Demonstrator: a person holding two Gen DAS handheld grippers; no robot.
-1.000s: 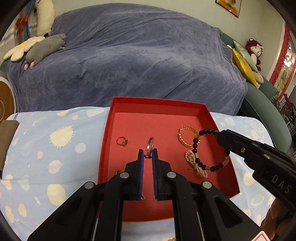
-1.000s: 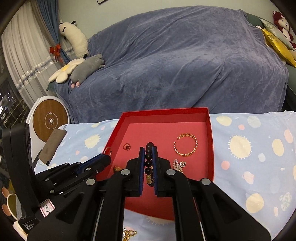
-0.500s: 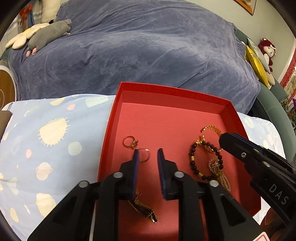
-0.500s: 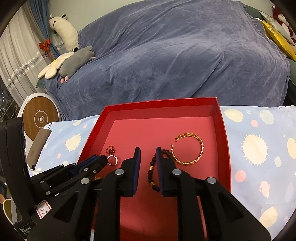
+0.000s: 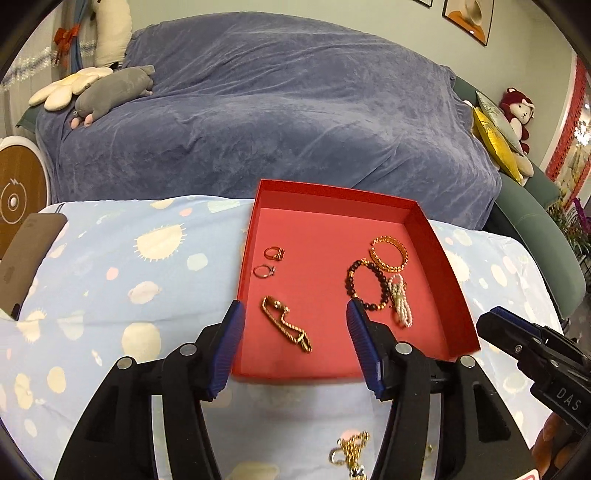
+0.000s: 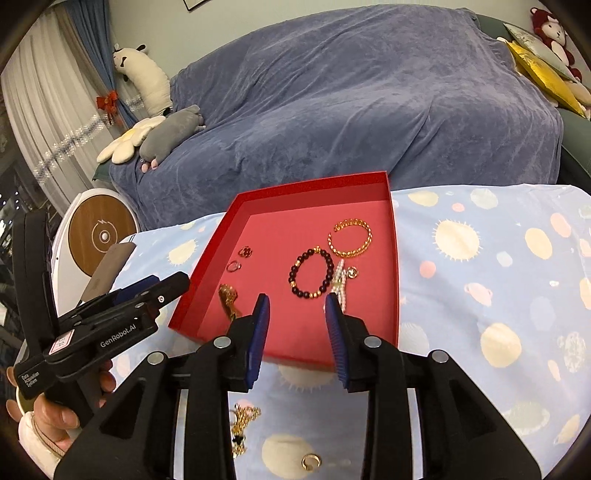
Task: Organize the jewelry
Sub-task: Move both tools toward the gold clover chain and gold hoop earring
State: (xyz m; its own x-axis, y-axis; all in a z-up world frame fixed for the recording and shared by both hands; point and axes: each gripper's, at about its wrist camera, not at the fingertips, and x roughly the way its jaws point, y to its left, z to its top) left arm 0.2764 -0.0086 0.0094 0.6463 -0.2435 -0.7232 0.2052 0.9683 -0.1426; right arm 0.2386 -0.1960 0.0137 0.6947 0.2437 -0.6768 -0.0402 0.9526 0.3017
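**Both grippers spread over the red tray**

Just beyond the near edge of the red tray (image 5: 454, 280), the left gripper (image 5: 293, 317) stands wide apart and empty, a gold chain (image 5: 286, 325) between its fingertips. Likewise unloaded, the right gripper (image 6: 297, 308) gapes; the dark bead bracelet (image 6: 310, 273) lies just ahead, inside the tray.

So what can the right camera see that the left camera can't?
Only the right view shows a small gold ring on the spotted cloth and the hand holding the left gripper. Only the left view shows the framed pictures. Both show the red tray, bead bracelet and a gold necklace outside it.
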